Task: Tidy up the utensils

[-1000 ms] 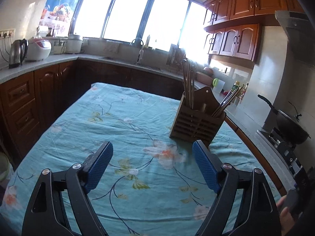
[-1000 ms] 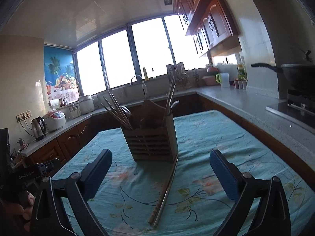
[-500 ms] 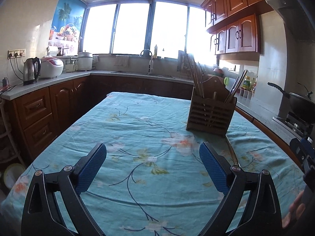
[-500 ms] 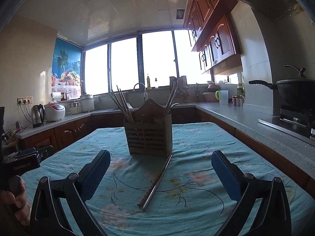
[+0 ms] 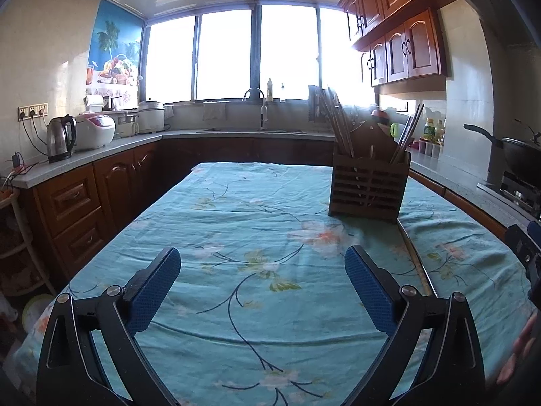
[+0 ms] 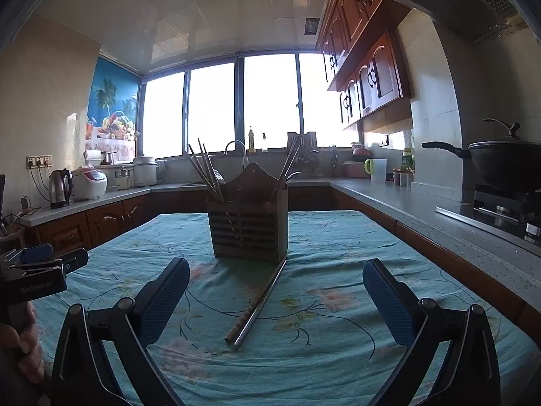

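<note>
Your left claw [image 5: 262, 286] is opening over bare floral cloth; your right claw [image 6: 275, 292] gapes wide, two loose chopsticks [image 6: 258, 304], perhaps one wooden, one steel, lying between its fingers, touching the wooden utensil holder [image 6: 248, 230] on the desk [image 6: 338, 237].

The table wears a matt cotton-like cloth [image 6: 338, 237], turquoise with printed flowers and lying in soft creases. On it stands a slatted wooden holder [image 6: 248, 233], brown with a dull finish. Of the 2 loose chopsticks [image 6: 257, 304] on the cloth, 1 looks like polished metal with a bright sheen, the other like matt wood or bamboo. The right gripper [image 6: 275, 291] and left gripper [image 5: 262, 284] have black, faintly glossy plastic arms, and their pads [image 5: 155, 287] are blue with a fine ribbed or knurled rubbery texture. The cabinets [image 5: 74, 203] are reddish varnished wood, the counter [image 6: 439, 216] speckled polished stone, the kettle [image 5: 61, 138] shiny steel, the wok [image 6: 503, 162] matt black.
</note>
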`<state>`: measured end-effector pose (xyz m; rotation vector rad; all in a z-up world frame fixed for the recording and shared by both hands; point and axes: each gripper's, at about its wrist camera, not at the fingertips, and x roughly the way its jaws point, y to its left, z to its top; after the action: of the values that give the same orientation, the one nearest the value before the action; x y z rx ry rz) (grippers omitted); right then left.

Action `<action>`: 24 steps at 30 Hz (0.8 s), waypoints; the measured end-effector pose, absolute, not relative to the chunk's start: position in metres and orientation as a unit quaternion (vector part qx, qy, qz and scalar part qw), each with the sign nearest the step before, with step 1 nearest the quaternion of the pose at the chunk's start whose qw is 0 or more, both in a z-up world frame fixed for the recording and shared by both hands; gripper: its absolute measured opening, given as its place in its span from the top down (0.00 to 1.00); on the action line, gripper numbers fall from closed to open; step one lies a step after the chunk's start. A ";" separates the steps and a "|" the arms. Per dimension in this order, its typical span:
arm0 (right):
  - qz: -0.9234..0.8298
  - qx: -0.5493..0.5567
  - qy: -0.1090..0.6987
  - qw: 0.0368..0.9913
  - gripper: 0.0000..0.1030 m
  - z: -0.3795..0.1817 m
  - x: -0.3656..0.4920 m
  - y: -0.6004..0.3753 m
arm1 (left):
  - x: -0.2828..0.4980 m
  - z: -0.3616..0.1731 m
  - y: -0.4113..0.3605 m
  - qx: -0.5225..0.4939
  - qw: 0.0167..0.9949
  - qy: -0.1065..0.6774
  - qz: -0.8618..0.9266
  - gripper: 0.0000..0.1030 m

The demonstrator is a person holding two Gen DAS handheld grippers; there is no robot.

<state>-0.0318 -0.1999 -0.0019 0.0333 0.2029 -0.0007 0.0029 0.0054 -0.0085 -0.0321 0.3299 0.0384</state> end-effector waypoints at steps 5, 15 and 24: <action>-0.004 0.024 0.099 0.995 0.00 -0.002 -0.034 -0.205 | 0.002 -0.010 0.005 -0.015 0.986 0.167 0.025 0.01; -0.001 0.033 0.102 0.994 0.00 -0.004 -0.036 -0.205 | 0.001 -0.010 0.001 -0.001 0.986 0.164 0.026 0.01; 0.002 0.041 0.106 0.994 0.00 -0.005 -0.037 -0.205 | -0.001 -0.010 -0.002 0.008 0.987 0.159 0.028 0.01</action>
<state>-0.0369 -0.2045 -0.0054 0.0818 0.2119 0.0036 -0.0006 -0.0023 -0.0096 0.0158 0.3197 0.0565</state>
